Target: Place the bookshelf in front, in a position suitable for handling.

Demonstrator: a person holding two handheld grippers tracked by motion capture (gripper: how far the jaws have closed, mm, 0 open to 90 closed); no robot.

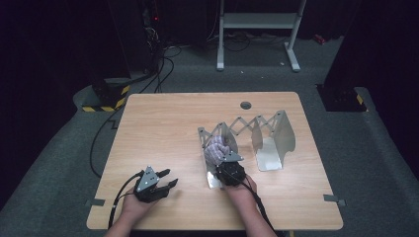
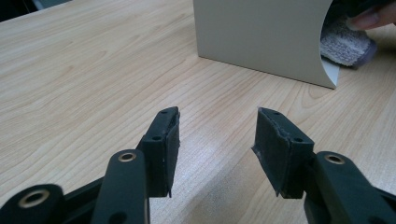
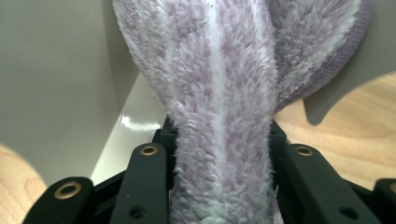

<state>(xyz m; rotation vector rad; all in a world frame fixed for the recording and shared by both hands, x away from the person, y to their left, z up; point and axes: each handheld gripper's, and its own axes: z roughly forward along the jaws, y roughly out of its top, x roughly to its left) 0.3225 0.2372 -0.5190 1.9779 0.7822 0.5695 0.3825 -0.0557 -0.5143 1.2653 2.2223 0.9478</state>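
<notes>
Nearest, the left claw [image 1: 168, 183] is seen spread above the bare worktop [image 1: 163, 128], with nothing between its pads. The right claw [image 3: 219, 154] is pressed on a folded lilac fleece cloth [image 3: 219, 93], which is held in the near slot of the white expanding rack [image 1: 274, 140] farther back.

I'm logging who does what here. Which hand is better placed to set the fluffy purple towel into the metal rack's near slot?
The right. Its tool is already shut on the purple towel right at the metal rack, between its near plates. The left tool rests open and empty on the table, well aside.
</notes>
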